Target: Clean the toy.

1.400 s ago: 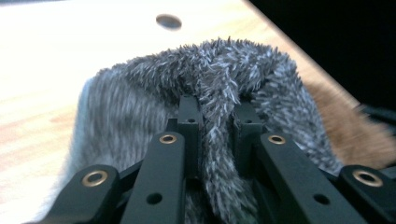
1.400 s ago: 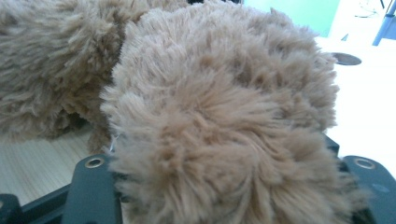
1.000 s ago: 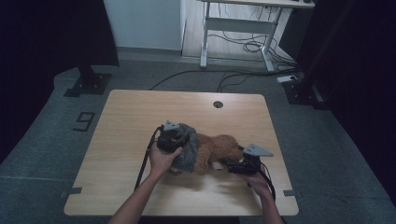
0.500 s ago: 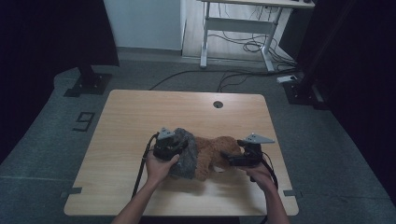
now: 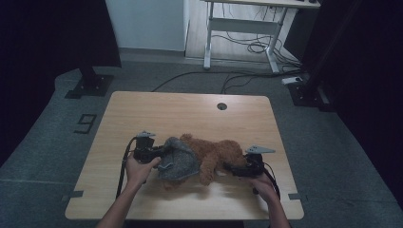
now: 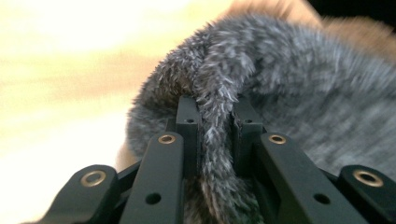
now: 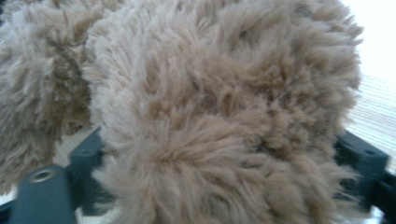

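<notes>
Two grippers work on a brown plush toy point(image 5: 216, 154) that lies on its side near the front middle of a wooden table point(image 5: 190, 109). A grey furry cover point(image 5: 178, 161) wraps the toy's left end.

Compared with a second ago, the left gripper point(image 5: 164, 153) has travelled left, away from the toy, and the grey cover has come with it, so its edge now stretches out past the toy. We read this as the cover being pulled off the toy, with most of it still around the toy's end.

In the left gripper view, the left gripper is clenched on a folded ridge of the grey fur, which stands pinched between its two black jaws. The left hand point(image 5: 138, 168) holds that gripper level and pointing right, towards the toy.

The right gripper point(image 5: 228, 167) sits at the toy's right end and has barely shifted. Its jaws have just been closing, with the brown plush bulging between them. Fur hides the pads in the right gripper view, so we cannot tell whether they bite yet. The right hand point(image 5: 260, 183) keeps it low and level, pointing left, seemingly to anchor the toy against the pull.
</notes>
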Available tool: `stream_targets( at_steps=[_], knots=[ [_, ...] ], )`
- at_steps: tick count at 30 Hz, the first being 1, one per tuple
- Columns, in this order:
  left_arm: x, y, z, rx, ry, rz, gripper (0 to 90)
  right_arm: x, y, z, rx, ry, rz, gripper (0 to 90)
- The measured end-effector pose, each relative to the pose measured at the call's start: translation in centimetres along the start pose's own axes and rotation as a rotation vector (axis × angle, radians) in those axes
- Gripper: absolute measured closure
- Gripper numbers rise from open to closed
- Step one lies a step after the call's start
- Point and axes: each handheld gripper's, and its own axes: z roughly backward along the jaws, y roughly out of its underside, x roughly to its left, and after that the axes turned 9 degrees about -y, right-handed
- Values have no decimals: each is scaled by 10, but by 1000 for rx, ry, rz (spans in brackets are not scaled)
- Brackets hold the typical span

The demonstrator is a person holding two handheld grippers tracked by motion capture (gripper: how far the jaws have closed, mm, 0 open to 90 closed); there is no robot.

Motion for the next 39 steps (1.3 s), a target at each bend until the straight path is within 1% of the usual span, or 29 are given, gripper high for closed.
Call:
stream_targets(
  at_steps=[1, 3, 6, 8, 9, 10, 11, 13, 14, 15, 16, 17, 18, 21, 22, 24, 26, 28, 29, 31, 32, 33, 35, 38, 39],
  knots=[
    [-2, 2, -5, 17, 20, 7, 769, 1, 1, 0, 0, -12, 6, 231],
    [-7, 4, -12, 20, 50, 19, 775, 4, 3, -1, 1, -26, 36, 290],
    [-15, -3, -17, 20, 65, 22, 785, 8, 5, -1, -17, -21, 83, 354],
    [-18, -7, -18, 17, 64, 22, 792, 10, 6, -1, -36, -15, 117, 390],
    [-19, -11, -18, 3, 65, 30, 795, 13, 7, -1, -48, -5, 135, 407],
    [-20, -13, -17, -9, 63, 32, 797, 16, 8, -2, -63, 9, 163, 419],
    [-20, -16, -16, -24, 60, 33, 798, 18, 8, -3, -68, 22, 180, 425],
    [-17, -25, -15, -42, 52, 30, 799, 24, 6, -7, -84, 63, 229, 431],
    [-15, -31, -16, -49, 45, 35, 799, 26, 5, -9, -93, 88, 252, 430],
    [-12, -35, -16, -54, 43, 41, 799, 28, 2, -12, -116, 112, 265, 430],
    [-10, -38, -17, -57, 41, 50, 799, 28, 0, -14, -132, 124, 267, 430],
    [-6, -42, -18, -63, 27, 45, 798, 28, -2, -16, -150, 138, 268, 429],
    [-4, -43, -20, -61, 21, 49, 798, 26, -5, -20, -162, 145, 260, 428],
    [3, -38, -22, -53, 18, 58, 791, 18, -4, -29, -152, 136, 225, 412],
    [5, -36, -20, -59, 23, 62, 789, 16, -3, -29, -150, 130, 217, 408],
    [7, -32, -13, -81, 36, 69, 784, 13, 2, -28, -162, 112, 200, 393],
    [6, -32, -4, -108, 45, 64, 783, 11, 5, -25, -158, 104, 195, 378],
    [-3, -37, 13, -169, 45, 35, 784, 12, 8, -22, -149, 102, 203, 367],
    [-9, -42, 20, -199, 47, 20, 785, 13, 9, -21, -148, 101, 213, 366],
    [-26, -51, 29, -232, 50, -28, 788, 14, 11, -20, -150, 98, 213, 365],
    [-39, -57, 31, -242, 52, -64, 788, 14, 12, -19, -148, 99, 210, 365],
    [-47, -60, 30, -245, 59, -85, 789, 13, 12, -18, -143, 98, 205, 365],
    [-69, -68, 25, -240, 73, -131, 788, 13, 12, -18, -141, 95, 203, 364],
    [-99, -76, 6, -210, 96, -182, 788, 12, 13, -17, -141, 91, 199, 362],
    [-106, -77, 0, -204, 101, -190, 787, 12, 13, -17, -144, 91, 197, 362]
  ],
)
